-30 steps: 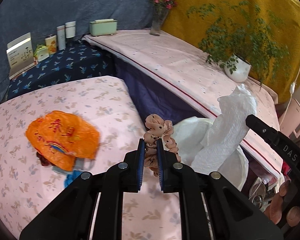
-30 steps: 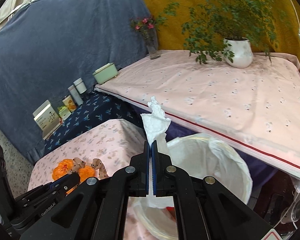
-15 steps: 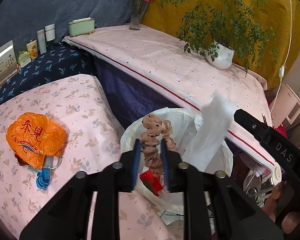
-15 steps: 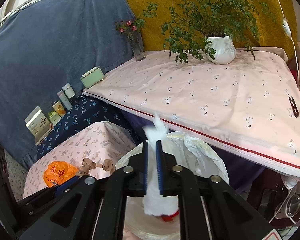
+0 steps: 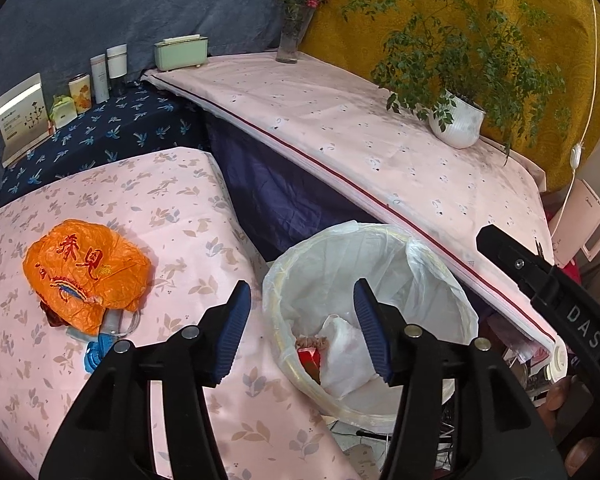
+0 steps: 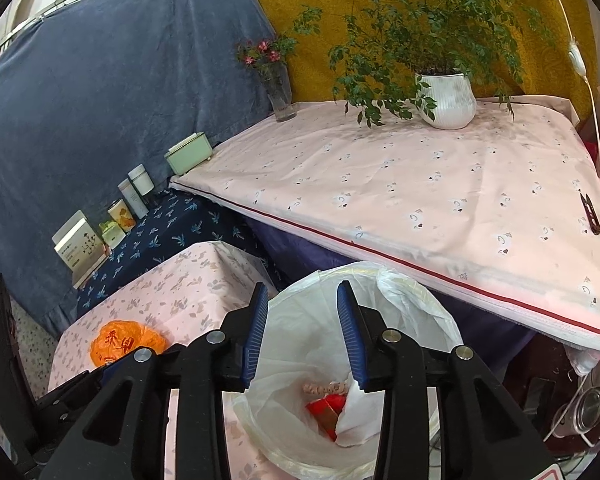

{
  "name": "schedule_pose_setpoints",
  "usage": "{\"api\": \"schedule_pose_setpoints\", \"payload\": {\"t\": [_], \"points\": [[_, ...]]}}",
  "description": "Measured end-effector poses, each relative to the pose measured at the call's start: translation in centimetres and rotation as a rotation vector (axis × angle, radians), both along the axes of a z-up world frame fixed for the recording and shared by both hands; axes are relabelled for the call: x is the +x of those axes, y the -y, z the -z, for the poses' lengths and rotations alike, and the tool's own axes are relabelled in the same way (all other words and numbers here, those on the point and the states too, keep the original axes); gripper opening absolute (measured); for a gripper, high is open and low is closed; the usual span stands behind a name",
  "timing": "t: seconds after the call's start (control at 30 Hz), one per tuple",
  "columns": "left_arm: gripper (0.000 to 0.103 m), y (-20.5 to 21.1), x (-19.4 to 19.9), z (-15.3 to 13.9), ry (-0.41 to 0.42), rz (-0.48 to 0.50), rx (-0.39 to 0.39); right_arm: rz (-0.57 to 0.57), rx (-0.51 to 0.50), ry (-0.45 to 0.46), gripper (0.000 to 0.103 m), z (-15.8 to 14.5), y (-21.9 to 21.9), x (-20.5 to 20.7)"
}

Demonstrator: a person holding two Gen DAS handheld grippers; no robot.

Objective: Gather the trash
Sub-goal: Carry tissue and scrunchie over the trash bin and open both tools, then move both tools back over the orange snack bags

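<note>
**Both loads dropped into the lined bin**

A second earlier the left gripper (image 5: pixel 300 322) had pinched a knobbly tan strip and the right gripper (image 6: pixel 303 334) a crumpled white paper towel. Now both pairs of fingers were opening with nothing between them, poised above the round bin with its thin white plastic liner (image 5: pixel 432 264). The white paper towel (image 5: pixel 346 354) and the tan knobbly strip (image 6: pixel 324 389) lay at the bottom of the bin beside a red wrapper (image 6: pixel 327 410). Two pieces of trash therefore looked disposed of.

What seemed left to collect was the crumpled orange plastic bag with red characters (image 5: pixel 86 270), lying on the left of the near tabletop with the pink leaf-print cloth (image 5: pixel 172 208), with a small blue scrap (image 5: pixel 96 354) just beside it.

Farther off, a larger tabletop under a pale pink cloth with a red stripe (image 6: pixel 400 184) carried a leafy plant in a white ribbed pot (image 6: pixel 448 98), a glass vase of pink flowers (image 6: pixel 278 80) and a mint-green box (image 6: pixel 190 152). A navy floral cloth on the far left held small tins and boxes. Blue and mustard drapes formed the backdrop.
</note>
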State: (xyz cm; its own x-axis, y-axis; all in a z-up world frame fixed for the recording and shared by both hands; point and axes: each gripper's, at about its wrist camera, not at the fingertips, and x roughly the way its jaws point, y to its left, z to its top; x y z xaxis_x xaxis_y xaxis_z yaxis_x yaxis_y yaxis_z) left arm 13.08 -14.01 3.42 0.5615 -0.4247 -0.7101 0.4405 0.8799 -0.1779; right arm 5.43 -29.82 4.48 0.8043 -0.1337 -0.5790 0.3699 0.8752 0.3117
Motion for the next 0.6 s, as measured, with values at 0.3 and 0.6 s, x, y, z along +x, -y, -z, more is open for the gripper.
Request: {"api": "schedule_pose_setpoints", "payload": {"t": [0.3, 0.6], "points": [[0.051, -2.4, 0.7, 0.1, -0.007, -0.051, -0.014, -0.040, -0.012, -0.007, 0.036, -0.1, -1.9, 0.8], [0.063, -6.3, 1.4, 0.3, -0.018, -0.140, -0.035, -0.090, -0.023, -0.012, 0.043, -0.1, -4.7, 1.4]]}}
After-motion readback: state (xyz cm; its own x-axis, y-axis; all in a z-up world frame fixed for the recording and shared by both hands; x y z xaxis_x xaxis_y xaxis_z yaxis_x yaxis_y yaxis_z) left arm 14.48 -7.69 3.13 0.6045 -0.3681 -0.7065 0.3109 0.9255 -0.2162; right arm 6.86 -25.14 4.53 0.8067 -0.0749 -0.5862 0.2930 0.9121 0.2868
